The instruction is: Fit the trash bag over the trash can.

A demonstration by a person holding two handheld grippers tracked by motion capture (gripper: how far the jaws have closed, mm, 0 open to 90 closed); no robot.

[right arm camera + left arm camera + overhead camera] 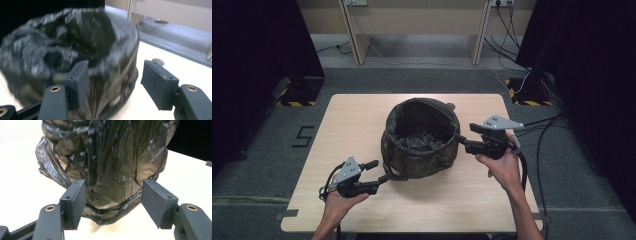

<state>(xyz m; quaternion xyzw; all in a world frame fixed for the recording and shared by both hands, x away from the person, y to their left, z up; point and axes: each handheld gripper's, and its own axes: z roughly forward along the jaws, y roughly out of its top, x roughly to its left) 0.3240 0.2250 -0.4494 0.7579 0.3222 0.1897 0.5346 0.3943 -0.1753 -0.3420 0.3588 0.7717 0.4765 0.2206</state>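
A round bin lined with a crinkled black plastic bag stands in the middle of the wooden table. My left gripper is at the bin's near-left foot, jaws open. In the left gripper view the bag's lower edge lies between the open jaws of that gripper, and the pads do not press on it. My right gripper is held by the bin's right side near the rim. In the right gripper view it stands open beside the bag's wall, which is blurred.
A small round object lies on the table just behind the bin, also seen as a pale knob. Desk legs and cables cross the floor at the back. Dark curtains flank both sides. A black "5" mark is on the floor at left.
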